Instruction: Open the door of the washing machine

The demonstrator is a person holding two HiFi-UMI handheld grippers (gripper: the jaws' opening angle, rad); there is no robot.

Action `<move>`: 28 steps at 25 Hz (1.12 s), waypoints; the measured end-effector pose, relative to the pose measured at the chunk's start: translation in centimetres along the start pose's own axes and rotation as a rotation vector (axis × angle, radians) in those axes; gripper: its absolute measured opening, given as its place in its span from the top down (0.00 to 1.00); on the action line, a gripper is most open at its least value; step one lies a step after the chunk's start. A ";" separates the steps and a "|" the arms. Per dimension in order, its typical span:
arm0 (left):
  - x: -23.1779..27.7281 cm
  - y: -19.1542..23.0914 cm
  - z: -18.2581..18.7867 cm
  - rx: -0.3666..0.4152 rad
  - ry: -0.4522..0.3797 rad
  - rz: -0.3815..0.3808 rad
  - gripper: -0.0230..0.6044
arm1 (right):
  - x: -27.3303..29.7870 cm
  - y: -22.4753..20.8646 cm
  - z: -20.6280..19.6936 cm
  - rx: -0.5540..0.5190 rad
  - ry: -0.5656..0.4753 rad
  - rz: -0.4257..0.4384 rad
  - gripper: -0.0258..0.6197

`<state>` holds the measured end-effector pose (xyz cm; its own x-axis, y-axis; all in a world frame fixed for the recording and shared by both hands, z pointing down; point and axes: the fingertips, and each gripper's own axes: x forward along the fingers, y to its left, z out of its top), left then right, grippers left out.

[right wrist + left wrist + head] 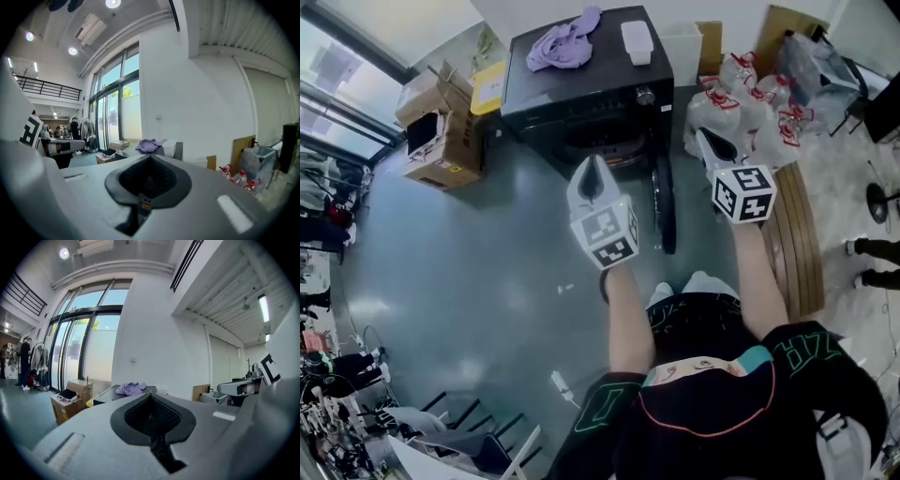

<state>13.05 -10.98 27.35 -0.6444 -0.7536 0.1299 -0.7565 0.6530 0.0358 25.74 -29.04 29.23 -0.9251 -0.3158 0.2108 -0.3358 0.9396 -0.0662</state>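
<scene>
The washer [581,98] stands on the floor by the wall, in front of the person. Its door [664,211] is open and sticks out from the front. In the head view the door shows between the two claws. Both claws are up in the air and do not touch the washer. The left claw [593,169] is shut tight with nothing in it. The right claw [705,141] is shut tight too, and empty. A purple cloth [567,42] and a white box [637,42] lie on top of the washer. Cardboard boxes [441,131] stand on its left and bags [750,103] on its right.
</scene>
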 end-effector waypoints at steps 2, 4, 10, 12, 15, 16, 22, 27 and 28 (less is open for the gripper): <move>0.3 0.0 1.3 0.007 -0.026 -0.005 0.95 | -0.6 -0.5 1.5 -0.001 -0.035 -0.010 0.96; 0.4 -0.6 2.2 0.019 -0.050 -0.016 0.95 | -1.5 -0.9 2.7 -0.009 -0.063 -0.009 0.96; 0.9 -2.4 2.6 0.046 -0.067 -0.045 0.95 | -2.7 -1.8 3.4 -0.024 -0.089 -0.015 0.96; 1.2 -2.5 2.4 0.044 -0.071 -0.045 0.95 | -2.7 -1.6 3.1 -0.042 -0.089 -0.010 0.96; 1.4 -2.9 2.4 0.057 -0.068 -0.056 0.95 | -2.7 -2.0 3.2 -0.049 -0.087 -0.018 0.96; 1.5 -3.0 2.4 0.063 -0.065 -0.058 0.95 | -2.7 -2.2 3.4 -0.049 -0.087 -0.020 0.96; 1.8 -2.1 2.8 0.075 -0.071 -0.028 0.95 | -2.2 -2.3 3.9 -0.075 -0.112 -0.020 0.96; 1.9 -1.5 3.2 0.090 -0.090 -0.021 0.95 | -2.0 -2.6 4.7 -0.085 -0.140 -0.035 0.96; 1.9 -1.4 3.2 0.092 -0.092 -0.022 0.95 | -2.0 -2.6 4.8 -0.085 -0.146 -0.038 0.96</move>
<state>12.53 -13.60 24.41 -0.6319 -0.7741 0.0384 -0.7749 0.6298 -0.0540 27.63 -31.52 24.29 -0.9299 -0.3616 0.0672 -0.3609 0.9323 0.0230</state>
